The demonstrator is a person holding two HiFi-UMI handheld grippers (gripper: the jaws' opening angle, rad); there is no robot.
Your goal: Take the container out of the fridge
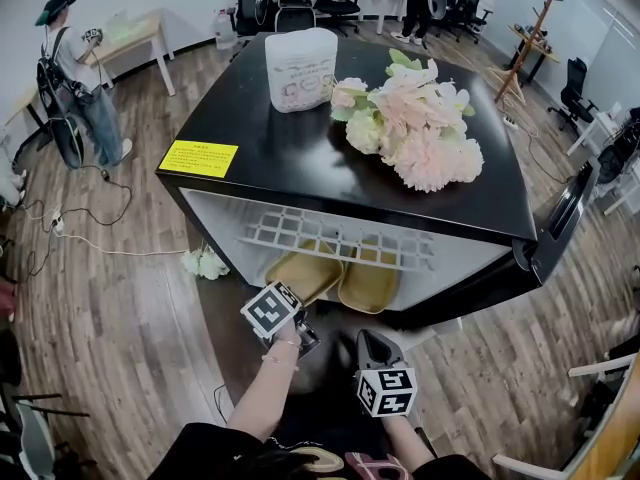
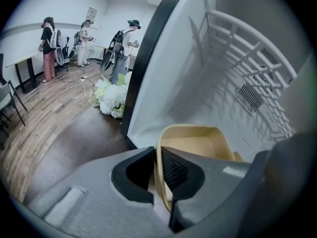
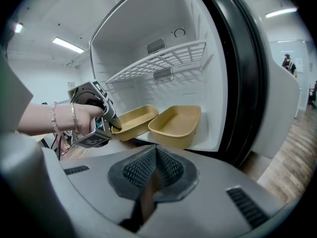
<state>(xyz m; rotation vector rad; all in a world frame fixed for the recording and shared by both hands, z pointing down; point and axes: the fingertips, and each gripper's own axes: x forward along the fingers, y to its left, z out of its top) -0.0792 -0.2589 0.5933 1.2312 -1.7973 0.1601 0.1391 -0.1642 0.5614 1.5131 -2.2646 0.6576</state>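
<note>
Head view: fridge [image 1: 300, 158] door was open, container [image 1: 305, 271] and second container [image 1: 368, 280] sat side by side on compartment floor under wire shelf [image 1: 340, 236]. Left gripper [image 1: 306, 336] was at container's near rim. Right gripper [image 1: 368, 343] hung beside it, outside fridge. Flowers [image 1: 415, 123] lay on fridge top.

Left gripper view: left gripper [image 2: 157, 170] was clamped on container [image 2: 198, 143] rim, one pad inside the wall, one outside. Container sat inside fridge.

Right gripper view: right gripper [image 3: 155, 170] jaws were together, nothing between them. Left gripper [image 3: 111, 125] was on rim of container [image 3: 133, 120], second container [image 3: 176, 125] just to its right.

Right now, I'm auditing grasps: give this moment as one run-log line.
left gripper: shut on tan container rim | right gripper: shut, empty | tan container: in fridge, not yet out | second container: beside it
</note>
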